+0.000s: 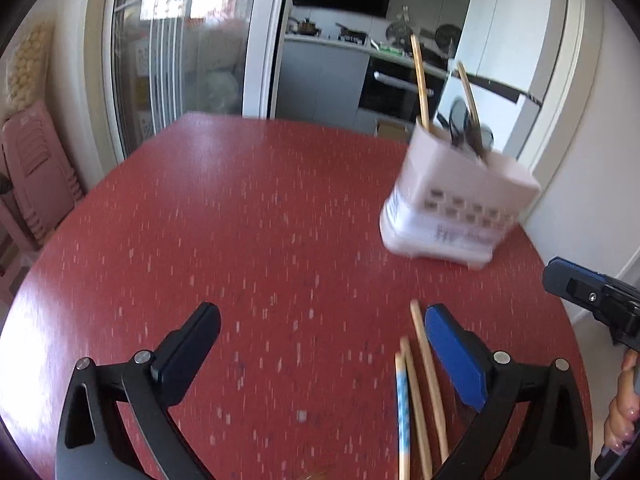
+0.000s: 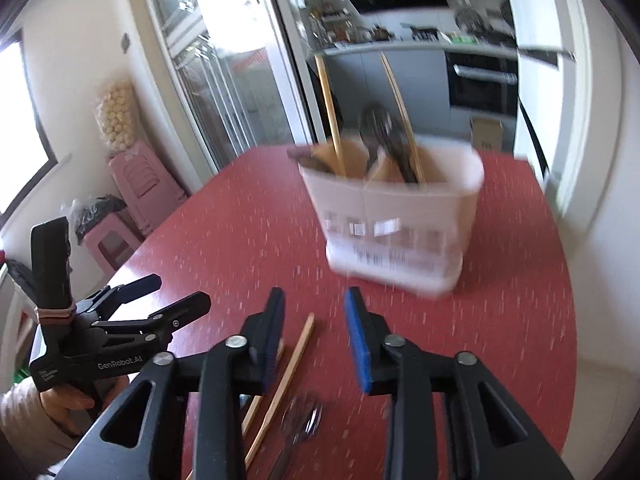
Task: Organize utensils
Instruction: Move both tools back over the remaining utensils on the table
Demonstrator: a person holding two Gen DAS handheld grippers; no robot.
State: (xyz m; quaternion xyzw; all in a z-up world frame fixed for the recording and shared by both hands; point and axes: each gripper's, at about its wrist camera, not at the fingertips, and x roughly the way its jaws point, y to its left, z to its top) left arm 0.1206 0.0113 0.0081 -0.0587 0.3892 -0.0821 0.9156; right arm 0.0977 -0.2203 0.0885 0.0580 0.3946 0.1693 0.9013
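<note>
At the bottom of the left wrist view the left gripper [image 1: 320,344] has its fingers spread and empty, loose chopsticks [image 1: 420,392] lying on the red tabletop [image 1: 240,220] beside its blue pad; the right gripper [image 2: 314,332] is likewise spread over a chopstick [image 2: 288,376] and a blurred spoon [image 2: 302,420]. Farther back, upper right, the white utensil holder [image 1: 456,204] stands with chopsticks and dark utensils upright inside

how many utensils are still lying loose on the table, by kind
Plain wooden chopsticks: 2
Blue-and-white patterned chopstick: 1
Metal spoon, blurred, seen only from the right wrist: 1
Total: 4 loose on the red table, not counting those standing in the white holder.
</note>
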